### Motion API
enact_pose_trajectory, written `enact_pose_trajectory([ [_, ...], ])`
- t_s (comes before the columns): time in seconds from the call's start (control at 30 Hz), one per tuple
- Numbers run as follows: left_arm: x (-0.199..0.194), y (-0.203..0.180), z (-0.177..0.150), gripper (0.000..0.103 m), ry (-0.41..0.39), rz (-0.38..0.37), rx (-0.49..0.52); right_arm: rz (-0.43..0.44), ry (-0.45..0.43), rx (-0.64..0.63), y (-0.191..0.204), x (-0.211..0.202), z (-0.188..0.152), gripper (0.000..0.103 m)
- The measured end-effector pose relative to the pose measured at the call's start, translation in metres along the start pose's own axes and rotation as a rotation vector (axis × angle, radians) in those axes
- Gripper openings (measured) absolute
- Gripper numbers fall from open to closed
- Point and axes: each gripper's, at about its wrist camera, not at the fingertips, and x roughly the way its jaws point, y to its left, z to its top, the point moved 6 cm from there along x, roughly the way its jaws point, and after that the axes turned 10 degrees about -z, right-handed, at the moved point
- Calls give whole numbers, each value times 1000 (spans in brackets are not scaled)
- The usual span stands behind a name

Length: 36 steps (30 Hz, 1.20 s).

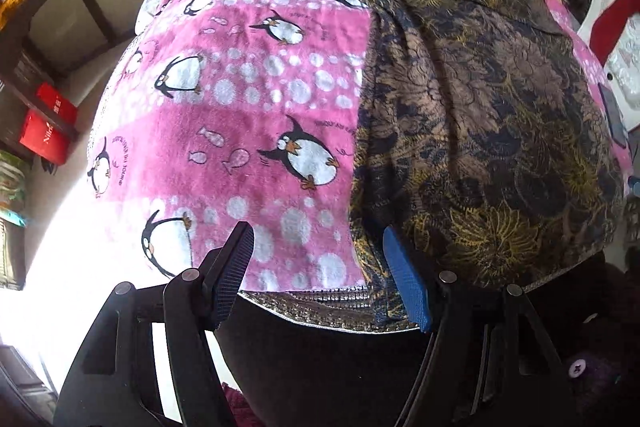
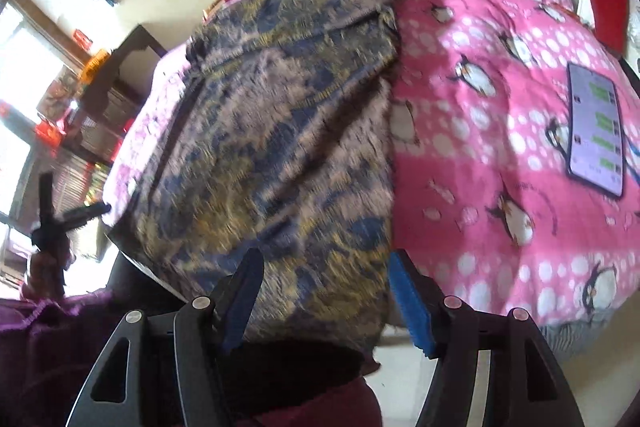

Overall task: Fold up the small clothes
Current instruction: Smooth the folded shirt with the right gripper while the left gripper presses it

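left tongs (image 1: 320, 275) released, hanging over the near left edge of the dark floral garment (image 1: 472, 115) on the penguin blanket (image 1: 240, 107). right tongs (image 2: 324, 295) released above its near right corner. best to pinch both corners evenly before folding away.

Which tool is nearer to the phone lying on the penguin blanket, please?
Right. The right tool sits beside the phone; the left tool is across the garment.

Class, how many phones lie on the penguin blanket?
1: a phone with its screen lit lies at the blanket's right side, right of the floral garment. Others may be hidden.
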Motion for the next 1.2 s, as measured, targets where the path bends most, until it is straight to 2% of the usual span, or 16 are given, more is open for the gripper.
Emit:
enact_pose_trajectory([
  [0.17, 24, -7, -10, 68, 58, -3, -1, -49, 35, 9, -11, 11, -27, 62],
  [0.3, 23, -7, -12, 68, 56, -1, 0, 15, 41, 68, -14, 25, -39, 62],
  [0.4, 21, -3, -12, 68, 47, -18, -32, 8, 71, 66, -14, 37, -46, 62],
  [0.5, 20, 3, -12, 68, 42, -34, -68, 30, 61, 81, -17, 40, -47, 62],
  [0.6, 25, -1, -12, 68, 66, 0, -28, 36, 54, 81, -17, 40, -49, 61],
  [0.67, 29, -5, -13, 69, 78, 26, 6, 45, 46, 62, -12, 37, -48, 46],
  [0.77, 31, -5, -15, 69, 85, 21, 9, 42, 25, 24, -3, 31, -46, 31],
  [0.8, 32, -6, -14, 68, 86, 11, 9, 40, 23, 23, 0, 31, -45, 22],
  [0.87, 32, -5, -15, 61, 93, -16, 14, 24, 11, 36, -3, 30, -44, 9],
  [0.9, 33, -6, -16, 53, 99, -28, 18, 23, 11, 46, -5, 30, -43, 5],
  [0.93, 34, -8, -16, 41, 105, -46, 24, 30, 13, 58, -8, 29, -44, 5],
  [1.0, 34, -12, -14, 28, 121, -75, 30, 59, 7, 80, -11, 24, -42, 5],
  [1.03, 34, -14, -13, 15, 125, -85, 31, 71, 0, 86, -11, 21, -40, 4],
  [1.07, 34, -17, -11, 8, 134, -116, 24, 82, -11, 87, -10, 16, -37, 4],
  [1.2, 22, -18, 13, 6, 101, -256, -52, 129, -86, 68, -1, -13, -18, 3],
])
